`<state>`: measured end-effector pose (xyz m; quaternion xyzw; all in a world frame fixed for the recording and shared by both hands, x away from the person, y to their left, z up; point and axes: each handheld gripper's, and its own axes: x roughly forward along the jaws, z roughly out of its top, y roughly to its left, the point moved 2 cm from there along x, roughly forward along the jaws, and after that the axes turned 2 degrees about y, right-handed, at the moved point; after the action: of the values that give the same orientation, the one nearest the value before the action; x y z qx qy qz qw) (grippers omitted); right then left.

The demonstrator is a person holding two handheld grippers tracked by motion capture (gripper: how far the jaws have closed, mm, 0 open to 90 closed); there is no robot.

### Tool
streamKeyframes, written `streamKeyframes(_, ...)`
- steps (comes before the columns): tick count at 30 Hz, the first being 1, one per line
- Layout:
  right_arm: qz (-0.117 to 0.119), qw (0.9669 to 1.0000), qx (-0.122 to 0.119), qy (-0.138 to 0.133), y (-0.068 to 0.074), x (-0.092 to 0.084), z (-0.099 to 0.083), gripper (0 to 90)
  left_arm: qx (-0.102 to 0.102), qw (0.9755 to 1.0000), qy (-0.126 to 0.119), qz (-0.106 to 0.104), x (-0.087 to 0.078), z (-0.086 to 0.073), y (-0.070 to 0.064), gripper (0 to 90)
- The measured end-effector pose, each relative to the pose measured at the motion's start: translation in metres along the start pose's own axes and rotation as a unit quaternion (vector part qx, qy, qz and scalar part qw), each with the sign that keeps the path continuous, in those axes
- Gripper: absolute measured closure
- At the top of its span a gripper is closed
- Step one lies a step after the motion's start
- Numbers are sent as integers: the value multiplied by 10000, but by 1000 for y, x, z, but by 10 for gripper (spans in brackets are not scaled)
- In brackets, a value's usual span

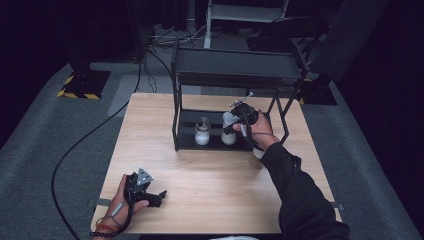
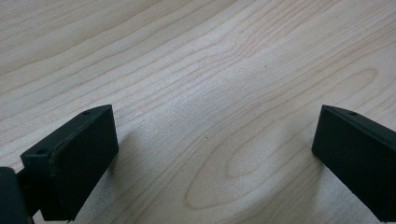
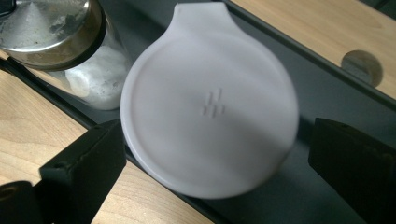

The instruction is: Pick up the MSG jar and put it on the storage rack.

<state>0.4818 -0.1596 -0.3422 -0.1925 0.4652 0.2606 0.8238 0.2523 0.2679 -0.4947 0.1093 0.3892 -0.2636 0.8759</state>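
Right gripper view: white-lidded jar (image 3: 210, 107) on black rack's lower shelf (image 3: 327, 100), just beside metal-capped glass shaker (image 3: 70, 51); right gripper (image 3: 215, 154) jaws apart either side, not visibly pressing. Probably light, smooth, slippery; best gripped around body below lid. Left gripper (image 2: 210, 149) wide open over wooden table (image 2: 196, 65).

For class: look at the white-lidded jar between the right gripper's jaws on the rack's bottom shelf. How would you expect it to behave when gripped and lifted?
The white-lidded jar looks smooth and round, so it may slip or twist between the flat pads. It stands upright, so a sideways nudge could tip it toward the glass shaker close beside it. Its weight cannot be judged.
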Motion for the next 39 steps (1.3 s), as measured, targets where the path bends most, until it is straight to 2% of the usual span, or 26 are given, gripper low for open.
streamKeyframes(10,-135,9996,-155,-197,3,-15,-14,41,1,10000,0,0,0,0,0,4)
streamKeyframes(14,-193,9989,-291,-327,4,-22,-22,41,-1,10000,0,0,0,0,0,4)
streamKeyframes(18,-151,9981,-430,-420,4,-29,-30,40,0,10000,0,1,0,0,0,4)
streamKeyframes(22,-167,9971,-554,-490,9,-36,-38,40,0,10000,0,0,0,0,0,4)
streamKeyframes(31,-214,9924,-986,-702,21,-52,-56,39,0,10000,1,0,0,0,0,4)
streamKeyframes(39,-179,9893,-1156,-867,26,-62,-76,38,1,10000,0,0,0,0,0,4)
